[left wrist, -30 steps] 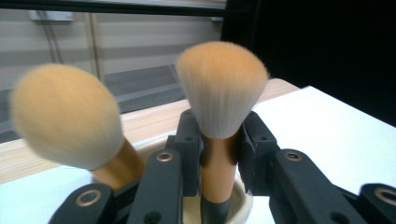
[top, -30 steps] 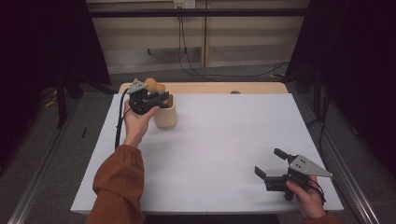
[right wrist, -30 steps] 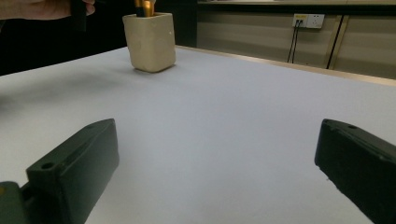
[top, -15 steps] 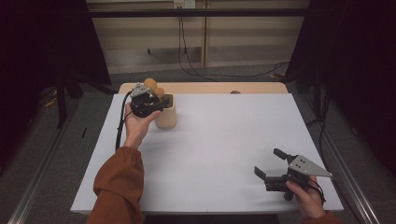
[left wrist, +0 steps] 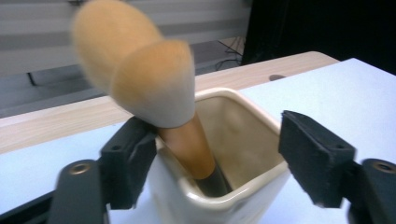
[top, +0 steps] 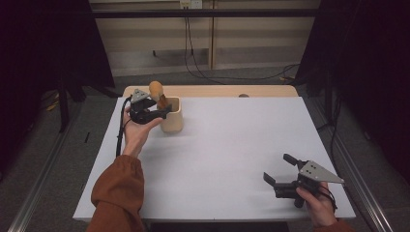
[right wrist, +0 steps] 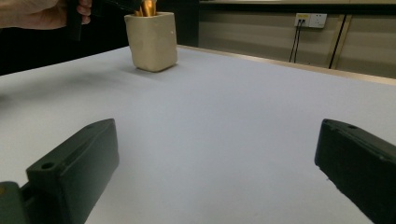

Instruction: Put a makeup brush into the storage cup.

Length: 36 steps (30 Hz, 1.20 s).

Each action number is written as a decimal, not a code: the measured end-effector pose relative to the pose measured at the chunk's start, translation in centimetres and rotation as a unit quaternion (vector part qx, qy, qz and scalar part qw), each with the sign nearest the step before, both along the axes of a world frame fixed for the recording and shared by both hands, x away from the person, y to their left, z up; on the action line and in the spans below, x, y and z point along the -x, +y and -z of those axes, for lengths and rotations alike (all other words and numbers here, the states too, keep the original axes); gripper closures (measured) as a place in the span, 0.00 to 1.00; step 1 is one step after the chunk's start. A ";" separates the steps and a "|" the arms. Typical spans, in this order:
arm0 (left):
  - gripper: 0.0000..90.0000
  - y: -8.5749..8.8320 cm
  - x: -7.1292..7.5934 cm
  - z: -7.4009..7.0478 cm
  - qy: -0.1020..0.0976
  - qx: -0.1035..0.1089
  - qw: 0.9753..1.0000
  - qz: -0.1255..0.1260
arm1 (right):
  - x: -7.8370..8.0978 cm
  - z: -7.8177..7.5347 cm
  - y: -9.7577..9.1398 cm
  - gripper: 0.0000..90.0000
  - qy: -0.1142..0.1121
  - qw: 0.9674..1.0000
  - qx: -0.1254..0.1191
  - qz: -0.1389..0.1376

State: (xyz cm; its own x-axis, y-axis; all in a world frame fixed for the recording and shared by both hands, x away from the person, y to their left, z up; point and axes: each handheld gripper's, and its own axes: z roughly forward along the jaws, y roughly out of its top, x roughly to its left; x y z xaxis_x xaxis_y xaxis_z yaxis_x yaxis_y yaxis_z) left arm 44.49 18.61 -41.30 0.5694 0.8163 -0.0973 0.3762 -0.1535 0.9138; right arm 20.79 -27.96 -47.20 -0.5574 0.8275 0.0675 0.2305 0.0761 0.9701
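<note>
A cream square cup (top: pixel 172 117) stands at the table's far left. A make-up brush with a tan fluffy head (top: pixel 155 88) stands in it, leaning left. My left gripper (top: pixel 162 108) hovers at the cup's rim, and its jaws have just been opening. In the left gripper view the jaws of my left gripper (left wrist: pixel 219 140) straddle the cup (left wrist: pixel 247 191). The brush handle (left wrist: pixel 189 144) sits inside, close to the left jaw, and the pads are not pressing on it. My right gripper (top: pixel 278 167) rests open at the near right with nothing in it.
The white table top (top: pixel 232 145) stretches between the two grippers. A strip of bare wood (top: pixel 217 91) runs along its far edge. In the right gripper view the cup (right wrist: pixel 152 42) stands far off, with the other hand (right wrist: pixel 42 11) beside it.
The left gripper's jaws have opened and let go of the brush, which now rests in the cup. The left hand has shifted slightly. The right gripper has stayed put.
</note>
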 end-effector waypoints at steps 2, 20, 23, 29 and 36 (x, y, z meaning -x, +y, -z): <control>0.28 0.3 0.1 0.1 -0.002 0.003 1.000 -0.005 | 0.0 0.0 0.0 0.00 0.000 1.000 0.000 0.000; 0.01 1.4 2.2 -0.1 -0.017 0.001 1.000 -0.009 | -0.2 0.1 -0.2 0.00 -0.002 1.000 -0.003 0.008; 0.02 1.8 2.6 -0.4 -0.017 0.013 1.000 -0.014 | -0.2 0.1 -0.3 0.00 -0.002 1.000 -0.002 0.009; 0.01 2.3 3.9 -1.1 -0.031 0.016 0.999 -0.008 | -0.2 0.1 -0.2 0.00 -0.001 1.000 -0.002 0.010; 0.02 2.4 5.8 -1.1 -0.036 0.018 0.999 0.003 | -0.2 0.1 -0.2 0.00 -0.004 1.000 -0.001 0.010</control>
State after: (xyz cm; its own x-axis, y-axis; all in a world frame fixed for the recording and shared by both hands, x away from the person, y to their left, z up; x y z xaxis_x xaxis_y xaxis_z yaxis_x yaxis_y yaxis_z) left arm 38.67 20.99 -40.18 0.5805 0.8098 -0.0852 0.3076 -0.1212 0.9438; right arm 20.96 -28.16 -47.26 -0.5412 0.8384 0.0648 0.2249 0.0701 0.9719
